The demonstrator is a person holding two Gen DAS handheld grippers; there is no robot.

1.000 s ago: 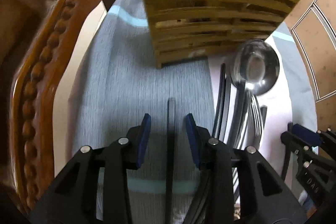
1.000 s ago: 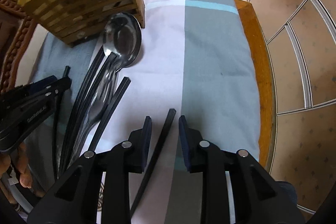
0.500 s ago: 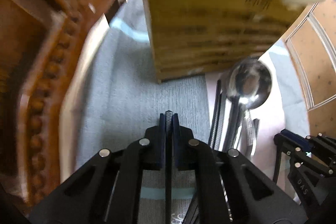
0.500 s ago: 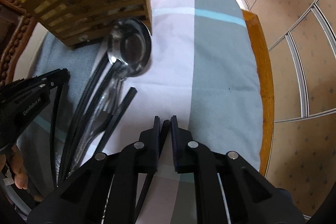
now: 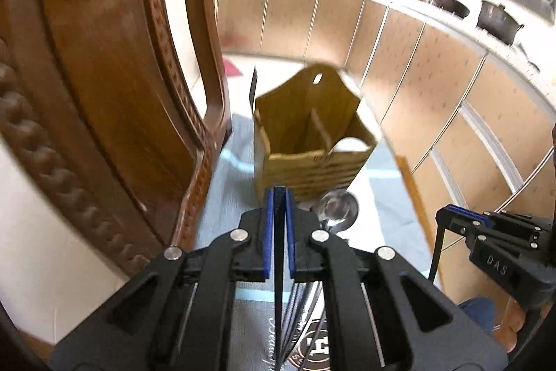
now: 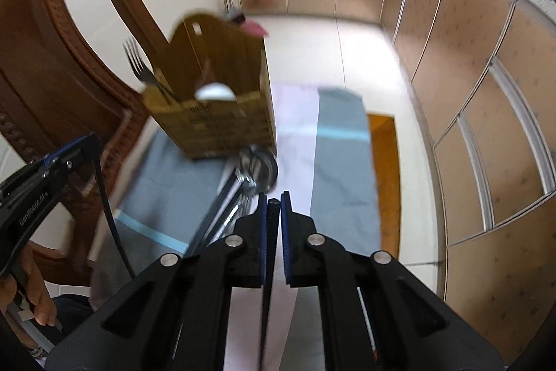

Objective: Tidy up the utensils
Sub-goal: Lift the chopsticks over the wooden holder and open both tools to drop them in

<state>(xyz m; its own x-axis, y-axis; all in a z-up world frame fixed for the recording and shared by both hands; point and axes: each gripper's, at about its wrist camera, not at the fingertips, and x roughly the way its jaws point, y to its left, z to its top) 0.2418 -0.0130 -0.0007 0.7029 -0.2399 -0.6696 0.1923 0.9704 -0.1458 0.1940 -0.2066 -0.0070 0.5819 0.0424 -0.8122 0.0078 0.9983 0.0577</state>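
Observation:
My left gripper (image 5: 279,193) is shut on a black chopstick (image 5: 279,266) and holds it above the cloth. The jaws of my right gripper (image 6: 273,202) are closing, and their pads press on a second black chopstick (image 6: 266,301). Ahead stands the slatted wooden utensil holder (image 5: 312,141) (image 6: 215,124), which has a fork (image 6: 139,65) and a white spoon (image 6: 213,91) in it. A steel ladle (image 5: 338,209) (image 6: 260,167) lies on the cloth in front of the holder, among dark-handled utensils (image 6: 222,207). Each gripper shows at the edge of the other's view.
A carved wooden chair (image 5: 104,75) rises close on the left. The blue-grey and white cloth (image 6: 344,162) covers the table, whose wooden edge (image 6: 382,162) shows at the right. Kitchen cabinets (image 5: 434,75) line the far side. A person's hand (image 6: 34,294) holds the left gripper.
Both grippers closed on chopsticks that lay on the cloth and rose with them. The holder is now seen from higher up, with its open top in view.

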